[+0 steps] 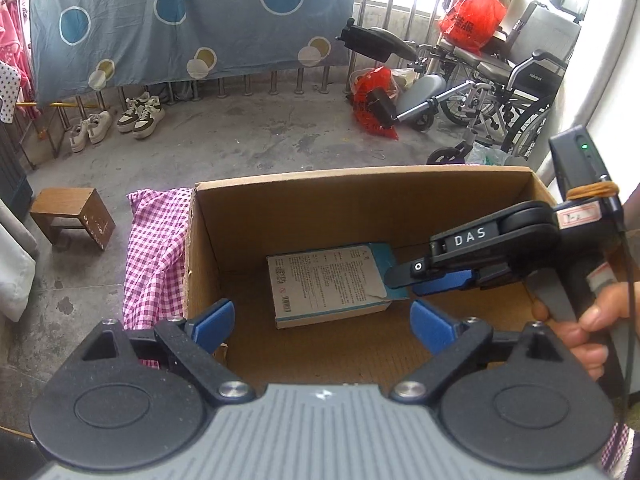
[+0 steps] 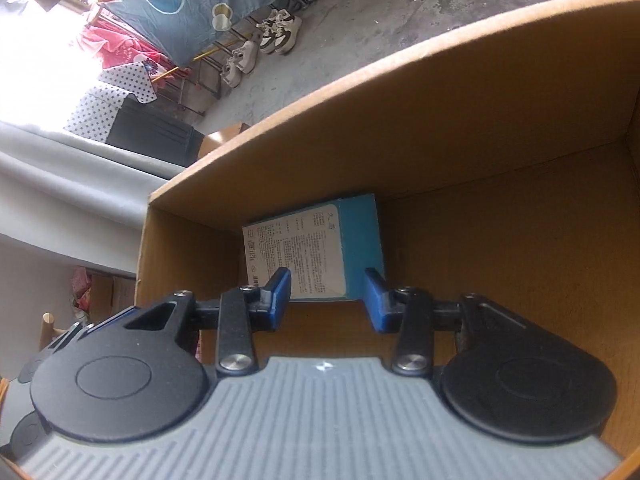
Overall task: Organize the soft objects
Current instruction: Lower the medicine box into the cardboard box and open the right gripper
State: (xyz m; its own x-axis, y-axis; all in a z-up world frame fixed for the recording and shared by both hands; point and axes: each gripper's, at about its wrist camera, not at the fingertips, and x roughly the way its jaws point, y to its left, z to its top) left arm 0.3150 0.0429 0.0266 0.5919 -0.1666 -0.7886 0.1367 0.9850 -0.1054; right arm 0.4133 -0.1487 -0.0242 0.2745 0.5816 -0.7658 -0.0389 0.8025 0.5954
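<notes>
An open cardboard box (image 1: 304, 208) stands on the concrete floor. A blue and white printed packet (image 1: 328, 284) lies flat on its bottom; it also shows in the right wrist view (image 2: 316, 248). My left gripper (image 1: 322, 326) is open and empty above the box's near side. My right gripper (image 2: 326, 300) is open inside the box, its blue pads (image 2: 280, 296) just short of the packet; it also shows in the left wrist view (image 1: 404, 280). A pink checked cloth (image 1: 154, 256) lies on the floor against the box's left wall.
A small wooden stool (image 1: 74, 216) stands left of the cloth. Sneakers (image 1: 120, 118) line the far railing under a hanging blue sheet (image 1: 188, 20). A wheelchair (image 1: 500, 92) and red bags (image 1: 374, 100) stand at the far right.
</notes>
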